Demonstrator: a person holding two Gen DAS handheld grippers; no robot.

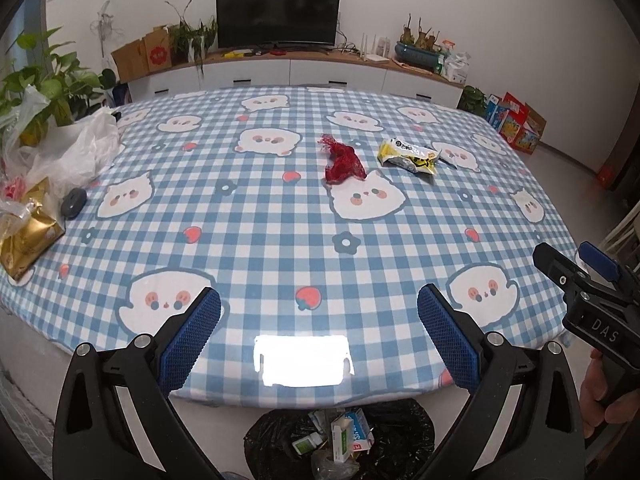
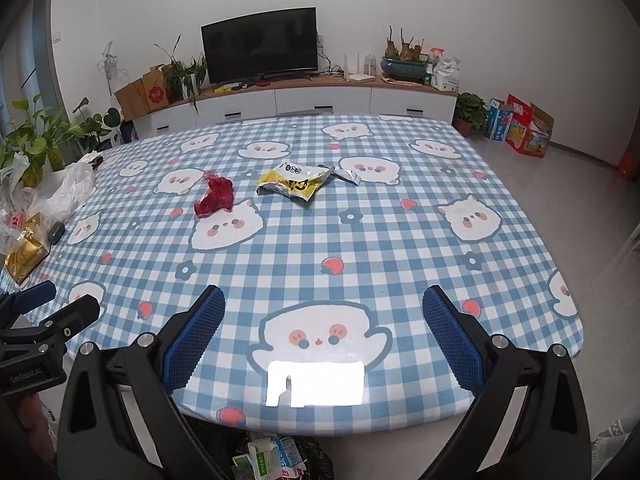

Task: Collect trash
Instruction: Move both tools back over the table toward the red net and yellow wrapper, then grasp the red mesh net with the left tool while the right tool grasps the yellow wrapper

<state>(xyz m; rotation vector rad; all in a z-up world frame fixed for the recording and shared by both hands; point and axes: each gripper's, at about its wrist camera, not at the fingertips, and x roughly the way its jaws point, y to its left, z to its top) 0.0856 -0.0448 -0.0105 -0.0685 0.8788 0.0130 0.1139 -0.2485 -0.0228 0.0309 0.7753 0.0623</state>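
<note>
A red mesh net (image 1: pixel 343 160) and a yellow snack wrapper (image 1: pixel 409 156) lie mid-table on the blue checked cloth (image 1: pixel 280 224); a small silver wrapper piece (image 1: pixel 448 155) lies beside the yellow one. The right wrist view shows the net (image 2: pixel 215 196), the yellow wrapper (image 2: pixel 296 182) and the silver piece (image 2: pixel 349 175). A black-lined trash bin (image 1: pixel 340 440) with cartons stands below the near table edge, also in the right wrist view (image 2: pixel 276 460). My left gripper (image 1: pixel 319 332) is open and empty above the near edge. My right gripper (image 2: pixel 324 336) is open and empty beside it.
At the table's left edge lie white plastic bags (image 1: pixel 76 148), a gold packet (image 1: pixel 28 236) and a dark grey puck-shaped object (image 1: pixel 74 202). Potted plants (image 1: pixel 44 80) stand left. A TV (image 1: pixel 278 14) on a white sideboard stands behind. Coloured boxes (image 1: pixel 516 120) sit on the floor right.
</note>
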